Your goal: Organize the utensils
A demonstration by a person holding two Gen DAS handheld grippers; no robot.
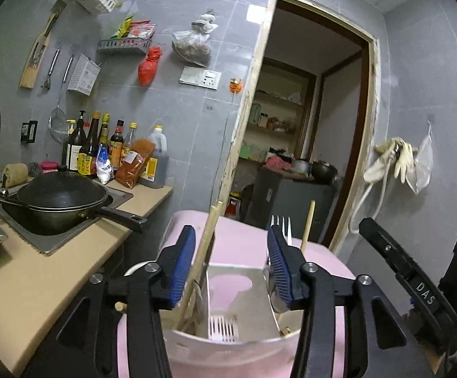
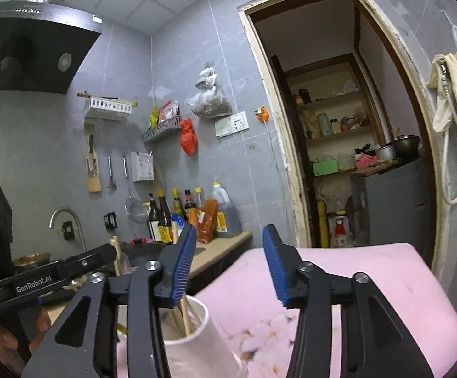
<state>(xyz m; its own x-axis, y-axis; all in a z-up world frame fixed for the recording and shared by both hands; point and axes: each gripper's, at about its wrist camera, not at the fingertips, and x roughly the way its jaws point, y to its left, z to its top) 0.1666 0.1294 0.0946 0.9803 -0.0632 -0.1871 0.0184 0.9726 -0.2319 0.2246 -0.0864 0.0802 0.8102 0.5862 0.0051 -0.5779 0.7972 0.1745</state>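
A white utensil holder stands on a pink surface. It holds wooden chopsticks, a white fork, a metal spoon and another wooden stick. My left gripper is open and empty, jaws on either side of the holder's top. My right gripper is open and empty above the pink surface, to the right of the holder with chopsticks in it. The right gripper's body shows at the right of the left wrist view.
A beige counter to the left carries a sink with a black wok and several sauce bottles. Utensils and baskets hang on the grey tiled wall. An open doorway leads to a pantry. Gloves hang at the right.
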